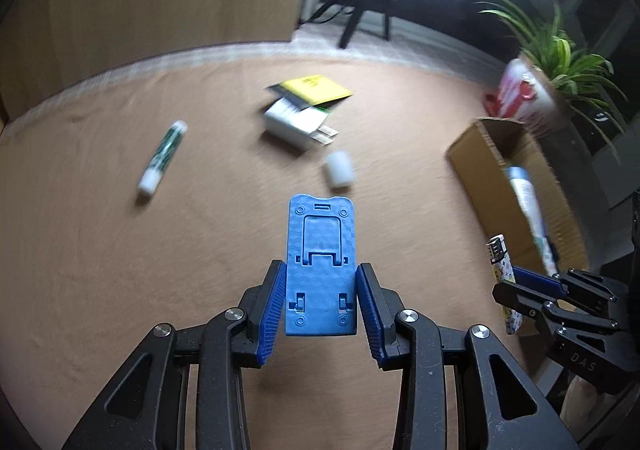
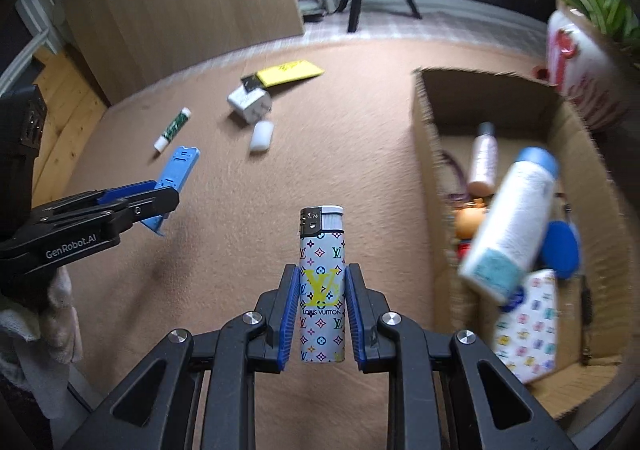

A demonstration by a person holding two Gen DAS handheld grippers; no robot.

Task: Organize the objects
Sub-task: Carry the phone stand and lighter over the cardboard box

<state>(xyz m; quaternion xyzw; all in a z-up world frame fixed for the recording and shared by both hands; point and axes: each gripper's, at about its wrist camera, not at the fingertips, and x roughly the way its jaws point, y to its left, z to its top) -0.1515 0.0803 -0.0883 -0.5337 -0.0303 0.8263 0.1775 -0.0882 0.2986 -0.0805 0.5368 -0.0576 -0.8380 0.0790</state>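
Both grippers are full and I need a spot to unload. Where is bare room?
Bare tabletop lies between the white cap and cardboard box. The box is crowded with bottles; the charger and yellow packet cluster behind.

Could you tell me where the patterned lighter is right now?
The lighter is held upright between the right gripper fingers, above the tan cloth just left of the cardboard box.

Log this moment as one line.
left tongs: gripping flat blue plastic stand | right tongs: gripping white patterned lighter | brown cardboard box: part-filled
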